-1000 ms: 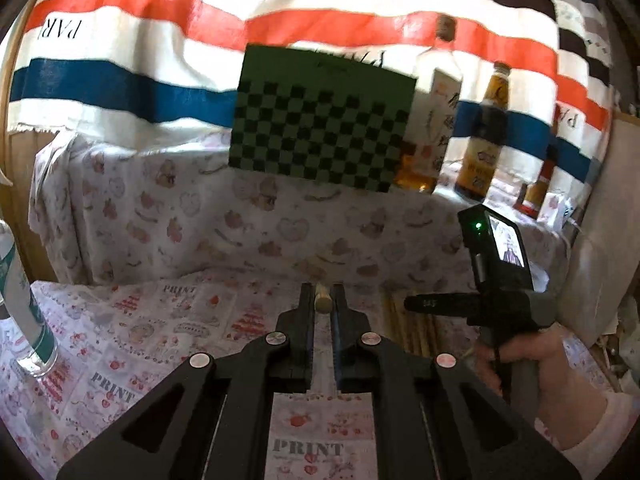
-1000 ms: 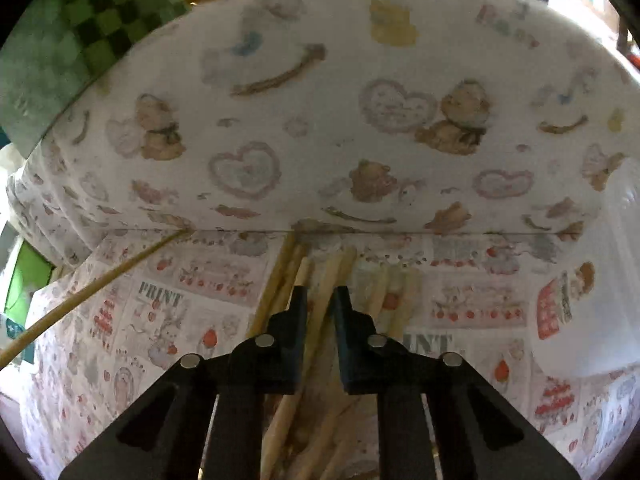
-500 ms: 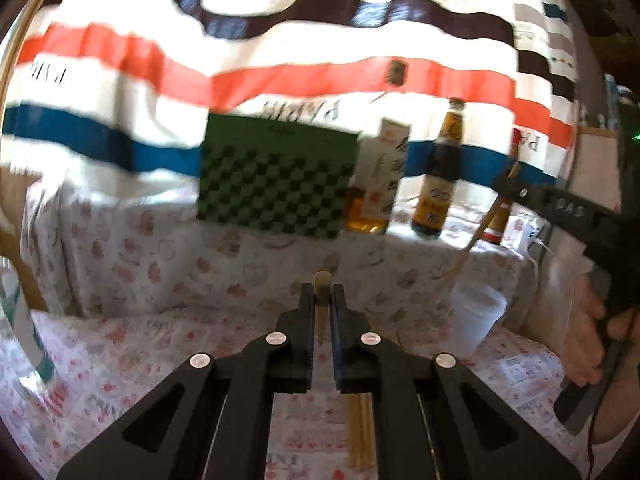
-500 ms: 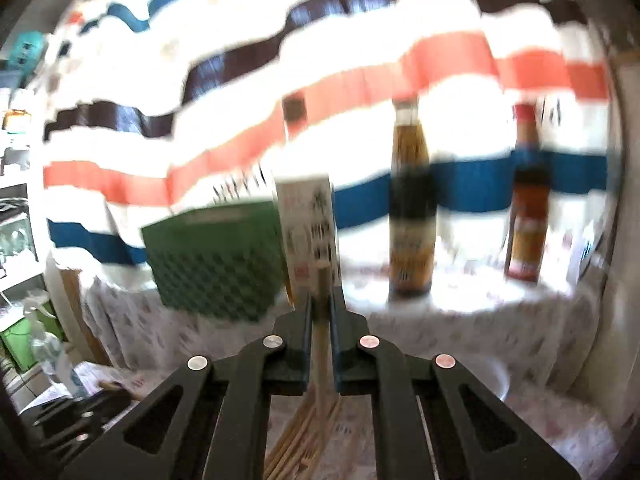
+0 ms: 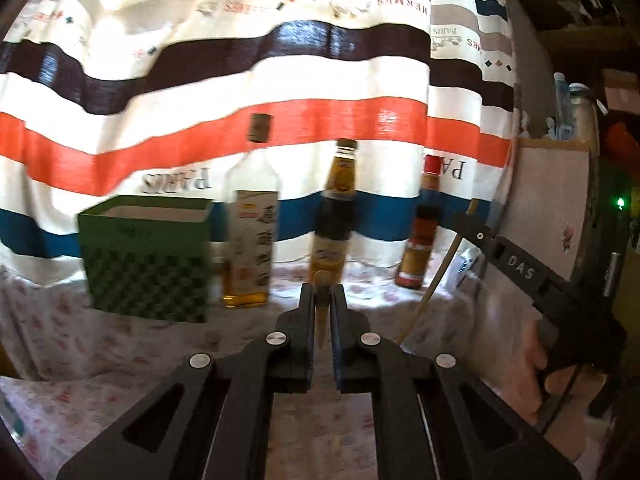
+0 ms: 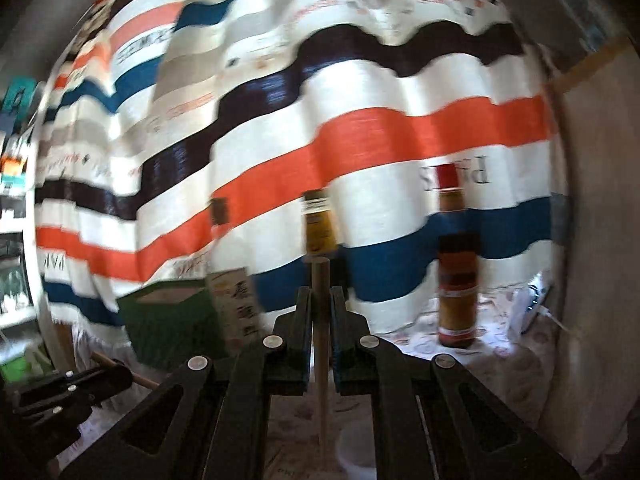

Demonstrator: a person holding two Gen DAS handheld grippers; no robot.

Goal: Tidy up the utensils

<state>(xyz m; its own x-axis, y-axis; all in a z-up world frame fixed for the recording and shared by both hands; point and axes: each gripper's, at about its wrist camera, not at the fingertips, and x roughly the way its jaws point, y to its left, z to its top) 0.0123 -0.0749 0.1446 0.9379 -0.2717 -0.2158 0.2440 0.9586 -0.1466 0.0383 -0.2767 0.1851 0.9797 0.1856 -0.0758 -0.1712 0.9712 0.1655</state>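
My left gripper (image 5: 320, 294) is shut on a wooden chopstick (image 5: 321, 312) and held up, level with the shelf. My right gripper (image 6: 320, 296) is shut on another wooden chopstick (image 6: 321, 320) that runs down toward a white cup (image 6: 356, 454) below. In the left wrist view the right gripper (image 5: 478, 216) shows at the right with its chopstick (image 5: 434, 284) slanting down. In the right wrist view the left gripper (image 6: 116, 374) shows at lower left with its chopstick tip (image 6: 104, 358). The pile of chopsticks on the table is out of view.
A green checkered box (image 5: 146, 256) stands on the raised shelf, with a clear bottle (image 5: 250, 232), a dark bottle (image 5: 332, 220) and a red-capped bottle (image 5: 418, 236) to its right. A striped cloth (image 5: 240, 80) hangs behind. A pale panel (image 5: 552, 208) is at the right.
Both grippers have risen from the table, each carrying one chopstick. The right gripper lifted off the chopstick pile. The views now face the bottles and striped cloth.
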